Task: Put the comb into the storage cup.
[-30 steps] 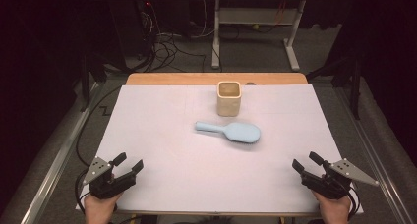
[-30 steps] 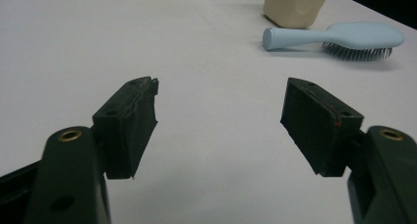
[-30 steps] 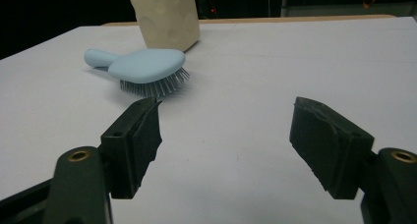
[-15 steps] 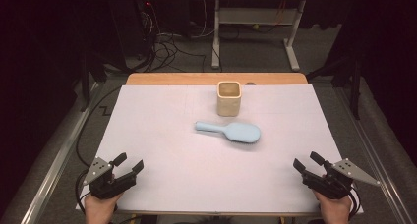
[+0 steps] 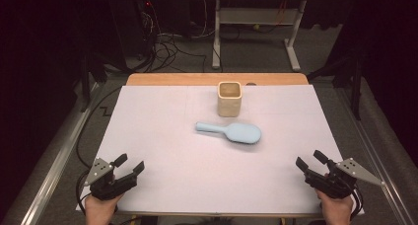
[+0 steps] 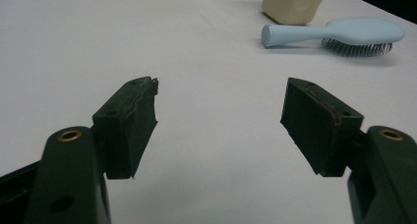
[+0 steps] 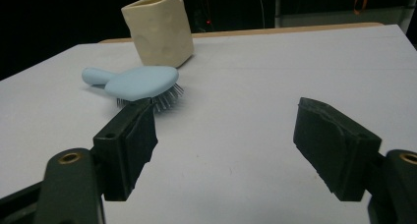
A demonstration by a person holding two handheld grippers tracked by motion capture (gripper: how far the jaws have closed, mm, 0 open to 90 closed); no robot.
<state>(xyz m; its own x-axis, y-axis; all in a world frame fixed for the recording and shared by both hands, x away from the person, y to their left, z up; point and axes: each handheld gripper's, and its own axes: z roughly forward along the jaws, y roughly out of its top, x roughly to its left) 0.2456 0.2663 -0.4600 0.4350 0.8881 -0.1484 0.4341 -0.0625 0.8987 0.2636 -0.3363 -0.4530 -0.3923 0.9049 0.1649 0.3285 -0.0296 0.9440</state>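
Note:
A light blue hairbrush (image 5: 230,132) lies bristles down in the middle of the white table (image 5: 167,116), handle pointing left. Just behind it stands a cream square cup (image 5: 229,98), upright and open at the top. My left gripper (image 5: 129,164) rests at the near left corner, jaws open and empty. At the near right corner my right gripper (image 5: 310,160) is open too, nothing between its pads. From the left gripper (image 6: 221,108) the hairbrush (image 6: 339,35) and cup (image 6: 293,5) lie far off to the upper right. From the right gripper (image 7: 226,130) the brush (image 7: 139,82) and cup (image 7: 158,28) sit ahead to the left.
A wooden strip (image 5: 217,79) runs along the table's far edge. Beyond it are tangled cables (image 5: 167,45) on the floor and a white metal frame (image 5: 256,27). Metal rails flank both sides of the table.

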